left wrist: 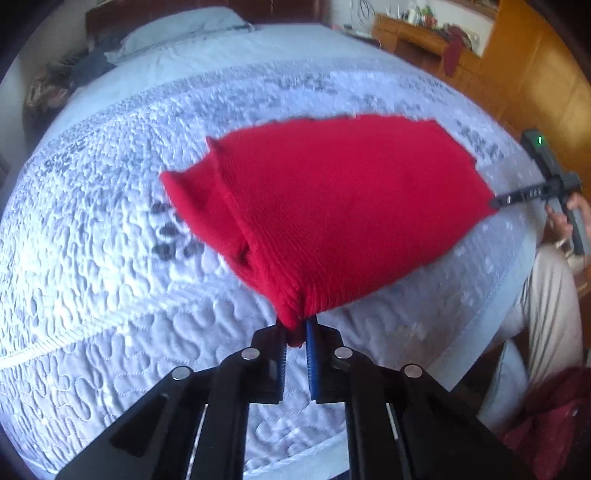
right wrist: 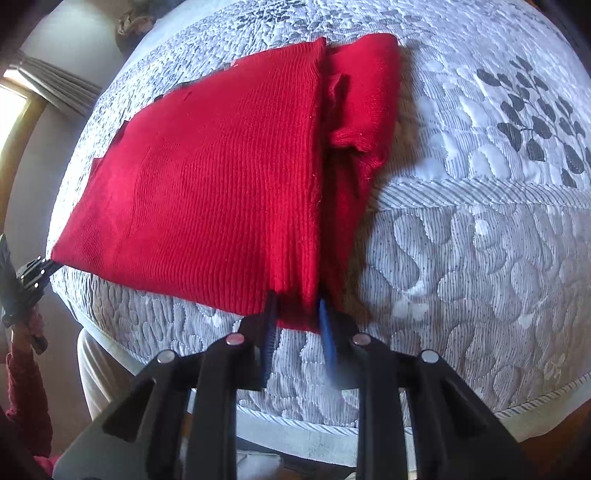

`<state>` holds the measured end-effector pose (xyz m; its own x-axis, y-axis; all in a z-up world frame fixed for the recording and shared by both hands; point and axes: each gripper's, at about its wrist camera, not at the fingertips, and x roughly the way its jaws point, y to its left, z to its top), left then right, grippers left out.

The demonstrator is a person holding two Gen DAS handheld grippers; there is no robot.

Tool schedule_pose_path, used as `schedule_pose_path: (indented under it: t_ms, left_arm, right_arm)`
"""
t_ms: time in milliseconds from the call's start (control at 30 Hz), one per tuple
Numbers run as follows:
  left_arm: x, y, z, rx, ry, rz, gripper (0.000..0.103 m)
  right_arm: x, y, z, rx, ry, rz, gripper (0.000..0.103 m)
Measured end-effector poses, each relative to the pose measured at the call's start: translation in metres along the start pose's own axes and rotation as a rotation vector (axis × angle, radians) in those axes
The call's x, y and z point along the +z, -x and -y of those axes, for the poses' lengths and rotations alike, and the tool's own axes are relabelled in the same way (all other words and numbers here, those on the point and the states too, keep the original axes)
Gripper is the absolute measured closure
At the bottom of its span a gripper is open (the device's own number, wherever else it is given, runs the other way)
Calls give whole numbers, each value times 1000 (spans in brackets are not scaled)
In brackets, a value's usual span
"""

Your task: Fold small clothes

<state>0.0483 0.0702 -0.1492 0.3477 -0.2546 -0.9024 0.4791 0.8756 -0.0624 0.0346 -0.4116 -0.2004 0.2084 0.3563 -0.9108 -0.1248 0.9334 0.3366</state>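
A red knit sweater lies spread on the quilted bedcover, stretched between both grippers along its near edge. My left gripper is shut on one bunched corner of it. In the right wrist view the sweater shows a sleeve folded along its right side. My right gripper is shut on the thick folded edge there, with the blue pads pressing it from both sides. Each gripper shows in the other's view: the right at the sweater's far corner, the left at its left corner.
The bed's edge runs just below the grippers. A pillow and dark clothes lie at the head of the bed. Wooden furniture stands on the right. The person's light trousers and a dark red cloth are beside the bed.
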Motion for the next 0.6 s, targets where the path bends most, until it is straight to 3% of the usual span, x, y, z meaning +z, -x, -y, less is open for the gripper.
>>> schedule_pose_path:
  t_ms: [133, 233, 267, 300, 367, 467, 600]
  left_arm:
    - [-13, -20, 1, 33, -51, -94, 94]
    - [-14, -19, 0, 11, -20, -83, 92]
    - [-14, -15, -1, 3, -9, -75, 84]
    - [-13, -12, -1, 9, -2, -66, 63]
    - [-11, -3, -3, 34, 25, -40, 39]
    - [1, 13, -10, -15, 108, 22, 39]
    - [25, 10, -9, 19, 174, 46, 39]
  right_arm:
    - [2, -2, 2, -4, -10, -14, 82]
    - [2, -1, 1, 0, -4, -15, 74]
    - [2, 0, 0, 6, -4, -13, 72]
    - [2, 2, 0, 13, -9, -11, 66]
    - [2, 7, -1, 9, -14, -3, 59]
    - [3, 17, -5, -44, 6, 22, 51]
    - [9, 25, -8, -97, 7, 38, 51]
